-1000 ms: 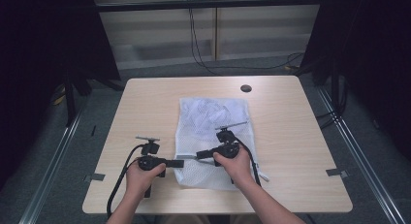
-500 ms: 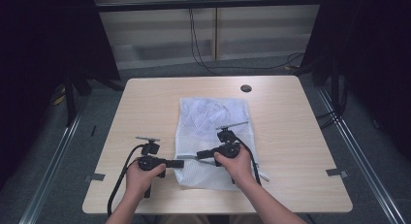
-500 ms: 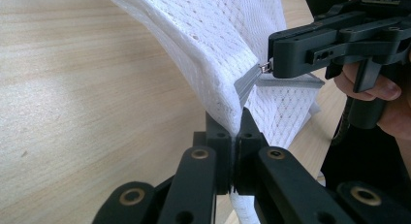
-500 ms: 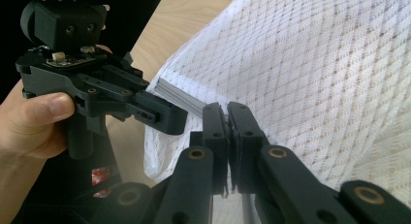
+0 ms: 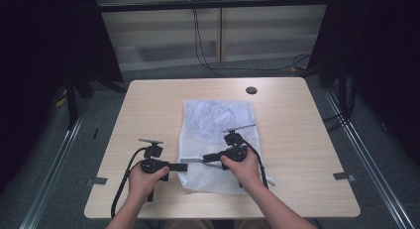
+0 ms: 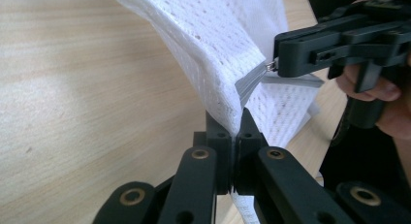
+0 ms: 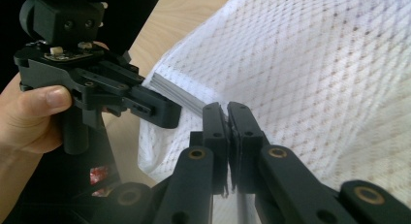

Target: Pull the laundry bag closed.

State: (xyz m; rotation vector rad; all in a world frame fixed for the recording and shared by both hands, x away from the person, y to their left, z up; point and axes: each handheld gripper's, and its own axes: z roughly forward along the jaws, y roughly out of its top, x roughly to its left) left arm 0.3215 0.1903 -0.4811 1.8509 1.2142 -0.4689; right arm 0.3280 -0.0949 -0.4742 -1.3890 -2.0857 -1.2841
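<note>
A light wooden table (image 5: 148, 105) carries a white mesh bag (image 5: 218, 125), long axis running away from the person. Left gripper (image 5: 181, 166) and right gripper (image 5: 207, 158) face each other, each clamped shut on the bag's near left edge, zipper tape (image 6: 252, 83) between them.

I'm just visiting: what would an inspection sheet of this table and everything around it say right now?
Surface: pale wooden table, small dark round spot near its far edge.
Job's things: white mesh bag lying flat, its near left corner lifted.
Clutter: nothing seen.
Grippers: left gripper shut on the bag's edge; right gripper shut on the bag's grey zipper strip.
Cables: one trails from each gripper; more cables on the floor beyond.
Surroundings: dark curtains at both sides.
</note>
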